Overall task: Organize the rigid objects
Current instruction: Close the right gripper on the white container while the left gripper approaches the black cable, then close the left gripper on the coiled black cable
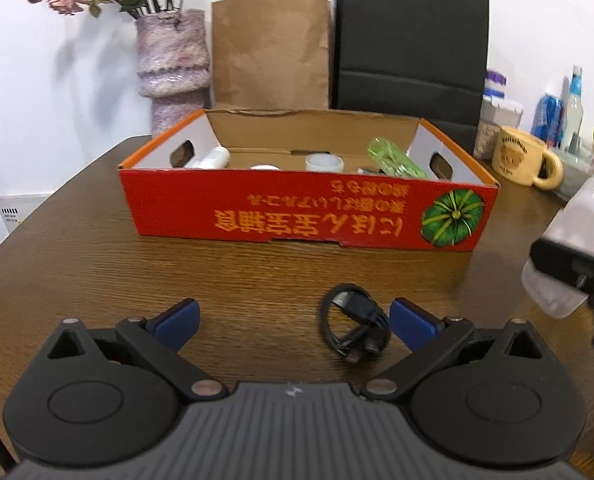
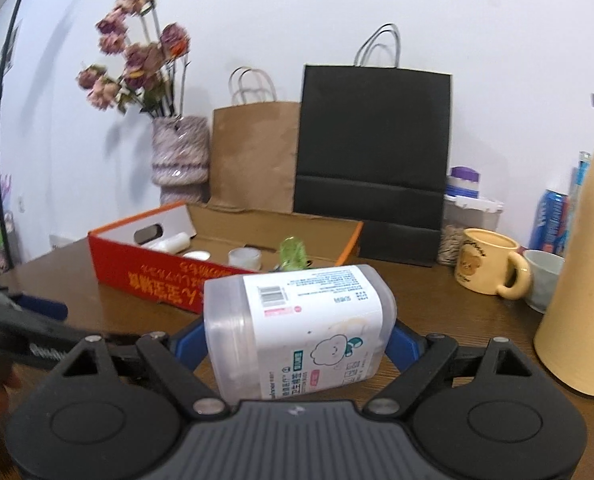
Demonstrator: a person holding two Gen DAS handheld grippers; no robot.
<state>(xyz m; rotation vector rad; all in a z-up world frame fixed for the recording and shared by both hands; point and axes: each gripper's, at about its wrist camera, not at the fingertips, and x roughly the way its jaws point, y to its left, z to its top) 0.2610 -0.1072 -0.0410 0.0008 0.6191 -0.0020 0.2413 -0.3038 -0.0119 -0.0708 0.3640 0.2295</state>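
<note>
— Nearest item, right side?
— Right gripper (image 2: 299,340): blue pads pinching a clear plastic container (image 2: 297,320) with a white printed label, held on its side, clear of the table (image 2: 437,300).
— Left side?
— Left gripper (image 1: 295,316): fingers spread wide, nothing between the pads. A coiled black cable (image 1: 355,330) lies on the wood just inside the right finger; touching or not, I cannot tell.
— Middle of the table?
— One red cardboard box (image 1: 297,216), open-topped, orange lettering and a green pumpkin picture on the near wall. Contents: a white bottle (image 1: 213,158) lying at the left end, a white round tub (image 1: 324,162), a green clear piece (image 1: 395,158) leaning at the right end.
— Right edge?
— A cream mug (image 2: 489,266) with a bear print, a pale bowl (image 2: 545,276) beside it, a tall cream flask (image 2: 581,280), a blue can (image 2: 551,222).
— Far edge?
— A vase of dried roses (image 1: 173,56), a brown paper bag (image 1: 271,50), a black paper bag (image 1: 411,36), against the white wall.
</note>
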